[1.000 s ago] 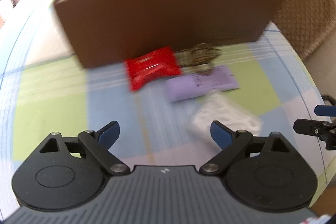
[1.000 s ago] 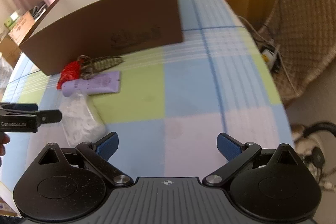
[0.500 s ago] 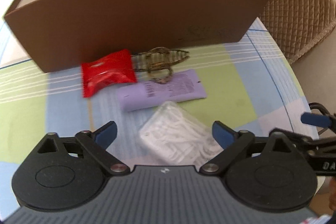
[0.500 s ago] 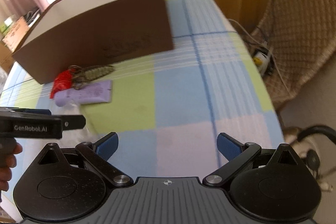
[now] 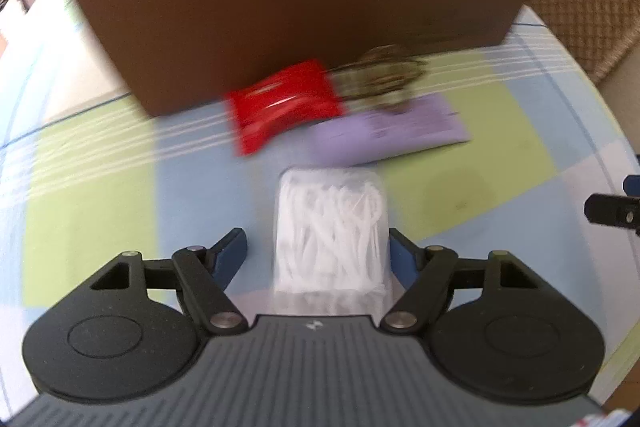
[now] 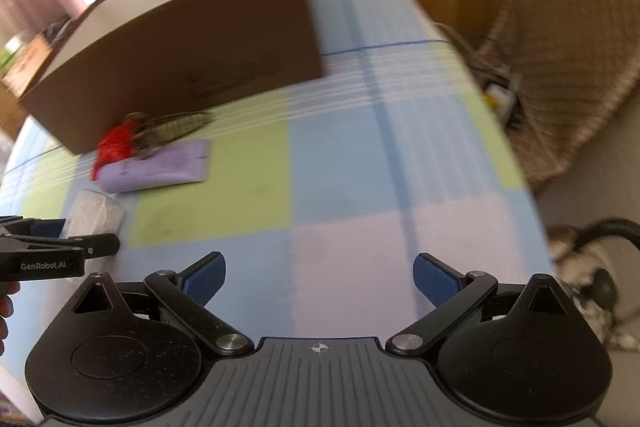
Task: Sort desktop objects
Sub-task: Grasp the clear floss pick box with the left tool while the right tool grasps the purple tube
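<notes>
Left gripper (image 5: 318,253) spread wide, clear bag of white floss picks (image 5: 331,227) between its pads at frame centre; right pad just beside bag, contact unclear. Right gripper (image 6: 320,277) wide open, empty, over checked tabletop (image 6: 340,167). "GenRobot.AI" readable lower left.

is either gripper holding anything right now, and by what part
Nothing is held yet. The left gripper is open with the bag of floss picks between its fingers, not clamped. The right gripper is open over bare tablecloth.
</notes>
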A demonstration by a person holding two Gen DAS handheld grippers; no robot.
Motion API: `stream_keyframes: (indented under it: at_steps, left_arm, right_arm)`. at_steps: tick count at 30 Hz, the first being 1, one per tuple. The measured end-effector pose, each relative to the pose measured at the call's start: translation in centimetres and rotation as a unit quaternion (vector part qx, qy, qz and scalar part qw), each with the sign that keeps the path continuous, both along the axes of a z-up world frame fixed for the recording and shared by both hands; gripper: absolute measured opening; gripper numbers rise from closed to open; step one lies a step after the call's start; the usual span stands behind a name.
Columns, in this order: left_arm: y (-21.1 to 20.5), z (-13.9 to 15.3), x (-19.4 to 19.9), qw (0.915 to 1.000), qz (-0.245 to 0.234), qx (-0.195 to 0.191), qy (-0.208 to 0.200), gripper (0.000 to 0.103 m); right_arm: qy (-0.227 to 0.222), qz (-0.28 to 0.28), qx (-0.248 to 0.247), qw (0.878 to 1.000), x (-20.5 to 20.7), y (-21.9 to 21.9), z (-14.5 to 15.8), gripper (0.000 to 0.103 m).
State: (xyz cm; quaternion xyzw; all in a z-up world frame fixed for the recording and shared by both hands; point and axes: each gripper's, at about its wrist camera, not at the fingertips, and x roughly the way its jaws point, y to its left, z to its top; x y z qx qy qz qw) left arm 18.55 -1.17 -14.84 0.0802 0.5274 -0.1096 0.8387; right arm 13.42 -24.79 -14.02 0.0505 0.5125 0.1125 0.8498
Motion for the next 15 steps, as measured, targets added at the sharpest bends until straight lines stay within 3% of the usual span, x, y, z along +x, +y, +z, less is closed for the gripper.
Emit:
stream_keyframes:
  at_steps: [7, 15]
  left_arm:
    - [8.0, 0.3, -0.8, 0.9955, 0.094, 0.01, 0.0, 0.073]
    - [12.7, 0.7, -1.3, 0.9877, 0.156, 0.007, 0.003, 0.073]
  right_arm:
    - [-0.037, 0.13, 0.019, 0.991, 2.3, 6.2, -0.3, 0.098]
    - [-0.091, 0.313, -0.01, 0.945, 5.8, 11.7, -1.3, 0.08]
